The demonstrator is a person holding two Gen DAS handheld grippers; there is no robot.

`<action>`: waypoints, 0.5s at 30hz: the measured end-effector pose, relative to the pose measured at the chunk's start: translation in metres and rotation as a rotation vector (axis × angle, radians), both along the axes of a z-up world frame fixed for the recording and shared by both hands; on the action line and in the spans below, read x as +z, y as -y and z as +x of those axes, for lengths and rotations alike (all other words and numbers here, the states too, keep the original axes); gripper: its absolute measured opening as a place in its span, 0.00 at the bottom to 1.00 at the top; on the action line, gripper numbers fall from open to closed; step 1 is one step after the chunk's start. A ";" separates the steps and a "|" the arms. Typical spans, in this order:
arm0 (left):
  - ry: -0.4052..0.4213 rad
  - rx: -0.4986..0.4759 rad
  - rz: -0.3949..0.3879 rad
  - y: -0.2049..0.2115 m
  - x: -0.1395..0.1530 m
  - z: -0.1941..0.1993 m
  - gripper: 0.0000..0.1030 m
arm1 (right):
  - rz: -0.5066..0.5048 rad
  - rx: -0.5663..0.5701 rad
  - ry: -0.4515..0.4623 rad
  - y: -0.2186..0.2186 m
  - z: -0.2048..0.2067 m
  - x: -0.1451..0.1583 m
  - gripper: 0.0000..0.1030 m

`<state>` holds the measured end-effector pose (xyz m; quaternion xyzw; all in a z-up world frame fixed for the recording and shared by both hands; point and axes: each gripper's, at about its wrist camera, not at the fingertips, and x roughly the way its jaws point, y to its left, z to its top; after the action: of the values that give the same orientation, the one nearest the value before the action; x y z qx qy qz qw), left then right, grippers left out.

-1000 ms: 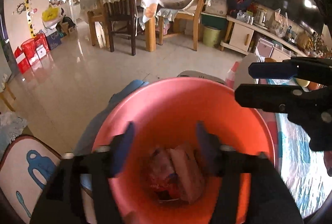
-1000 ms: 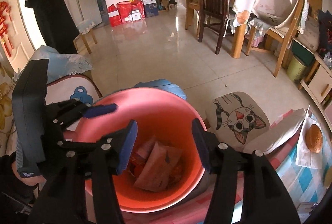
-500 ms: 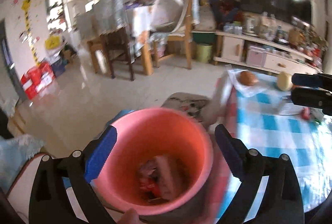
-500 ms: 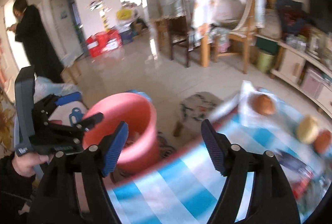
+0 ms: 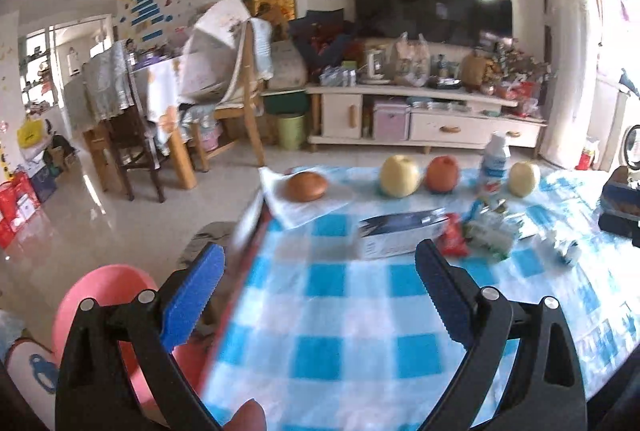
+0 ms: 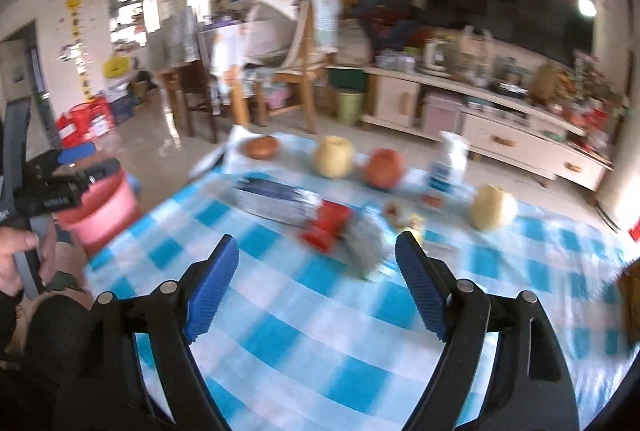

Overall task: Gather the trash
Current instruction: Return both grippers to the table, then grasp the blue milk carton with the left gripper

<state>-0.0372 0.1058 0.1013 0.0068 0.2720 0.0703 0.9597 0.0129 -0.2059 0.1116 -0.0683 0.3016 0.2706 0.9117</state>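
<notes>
Now both grippers hang over a table spread with a blue-and-white checked cloth (image 5: 336,311), and both are empty. The left gripper (image 5: 320,295) stands released, jaws wide, nothing between them. The right gripper (image 6: 316,287) is also released; its jaws have just been opening.

The landmark is a flat blue-and-white box (image 6: 276,201) lying on the cloth. Just beside it, toward the fruit, lies a red wrapper (image 6: 326,225), with a crumpled pale wrapper (image 5: 486,233) next to that. Beyond the box stand apples, a small bottle and a bun on a napkin; these look like food, not trash.

The pink bucket (image 5: 104,295) sits on the floor, well apart from the box, off the table's edge.

A good next grasp would likely centre the right gripper's jaws over the red wrapper, come down close to the cloth, and close without catching fabric.
</notes>
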 end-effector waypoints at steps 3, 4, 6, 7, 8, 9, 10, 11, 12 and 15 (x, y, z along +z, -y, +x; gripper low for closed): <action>-0.010 -0.022 0.004 0.027 -0.010 0.020 0.93 | -0.013 -0.049 -0.004 0.027 0.003 -0.018 0.80; -0.020 -0.026 0.006 0.034 -0.013 0.027 0.93 | -0.012 -0.061 -0.008 0.034 0.006 -0.023 0.80; -0.052 -0.042 0.004 0.049 -0.026 0.046 0.93 | -0.009 -0.082 -0.013 0.044 0.012 -0.032 0.80; -0.069 -0.051 0.000 0.054 -0.033 0.054 0.93 | -0.007 -0.095 -0.016 0.049 0.015 -0.038 0.81; -0.087 -0.057 -0.007 0.057 -0.041 0.064 0.93 | -0.003 -0.105 -0.019 0.054 0.019 -0.043 0.83; -0.104 -0.060 -0.014 0.058 -0.048 0.070 0.94 | 0.002 -0.114 -0.021 0.057 0.022 -0.048 0.83; -0.121 -0.064 -0.023 0.060 -0.055 0.078 0.94 | 0.006 -0.125 -0.024 0.061 0.025 -0.054 0.84; -0.136 -0.068 -0.034 0.061 -0.065 0.086 0.94 | 0.006 -0.134 -0.027 0.064 0.028 -0.058 0.85; -0.144 -0.065 -0.041 0.062 -0.073 0.092 0.94 | 0.001 -0.145 -0.034 0.067 0.031 -0.064 0.85; -0.152 -0.067 -0.037 0.063 -0.090 0.104 0.94 | -0.022 -0.149 -0.056 0.072 0.039 -0.076 0.85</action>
<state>0.0667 0.0430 0.0112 0.0033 0.3448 0.0324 0.9381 0.0524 -0.2776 0.0360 -0.0479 0.3342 0.2006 0.9197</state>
